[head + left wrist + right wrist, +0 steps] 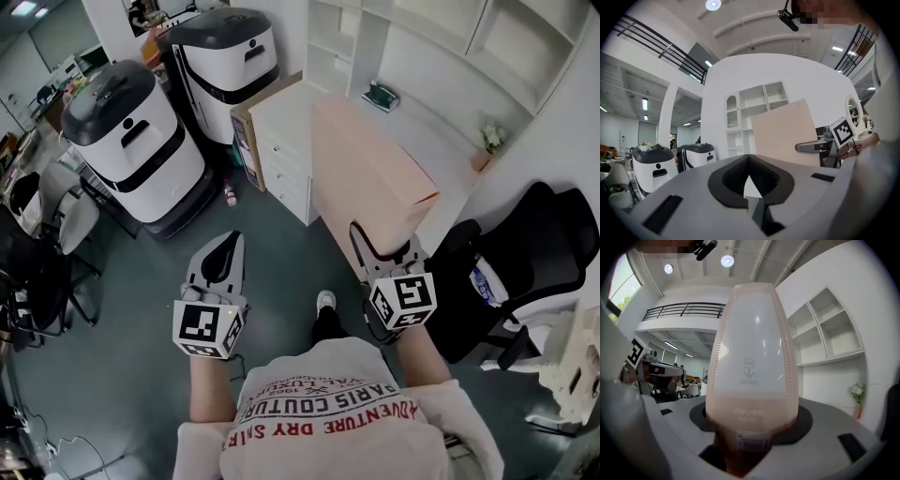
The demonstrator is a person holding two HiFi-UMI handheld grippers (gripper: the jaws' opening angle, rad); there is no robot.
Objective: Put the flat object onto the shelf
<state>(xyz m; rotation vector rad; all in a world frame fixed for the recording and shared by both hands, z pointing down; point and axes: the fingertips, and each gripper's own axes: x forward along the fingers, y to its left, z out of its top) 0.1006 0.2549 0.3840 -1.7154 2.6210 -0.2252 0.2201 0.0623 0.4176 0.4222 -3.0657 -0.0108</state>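
- Low in the head view, the right gripper (384, 255) is seen pinching the bottom edge of the pink folder (370, 173), held at centre; the shelf (361, 42) is at upper right, well apart.
- Left gripper view: the left gripper (749, 161) is pressed together, empty.
- Right gripper view: the folder fills the centre. It should be kept upright and its thin edge lined up with a bay before being slid in.
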